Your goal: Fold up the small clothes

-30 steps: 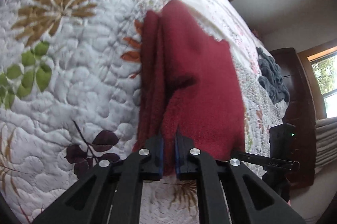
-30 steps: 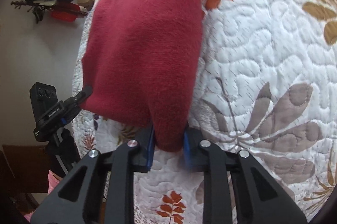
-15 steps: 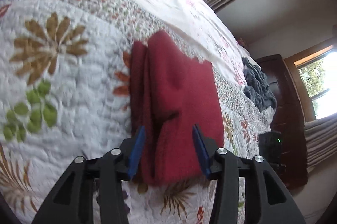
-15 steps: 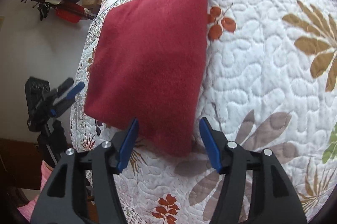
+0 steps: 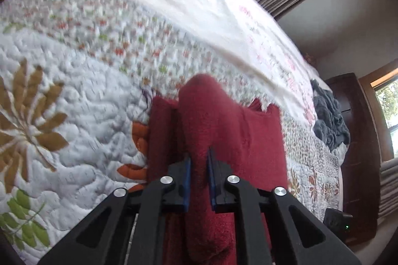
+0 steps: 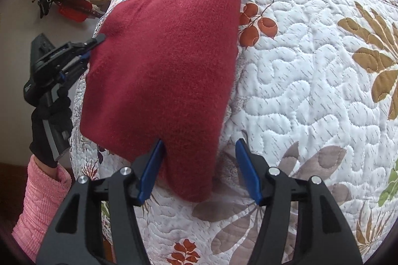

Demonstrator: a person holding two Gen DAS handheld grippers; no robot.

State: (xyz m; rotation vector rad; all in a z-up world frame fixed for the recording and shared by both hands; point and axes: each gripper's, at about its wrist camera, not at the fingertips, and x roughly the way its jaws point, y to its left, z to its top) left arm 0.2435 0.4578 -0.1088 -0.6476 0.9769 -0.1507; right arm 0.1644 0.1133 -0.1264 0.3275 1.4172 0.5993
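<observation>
A fold of the red sweater point(image 5: 223, 130) is pinched tight in the left gripper point(image 5: 199, 165). The right gripper point(image 6: 199, 165) is spread wide, with the sweater's near corner lying between its fingers. The soft, fuzzy sweater is laid folded ahead on the flowered quilt point(image 6: 311, 71).
</observation>
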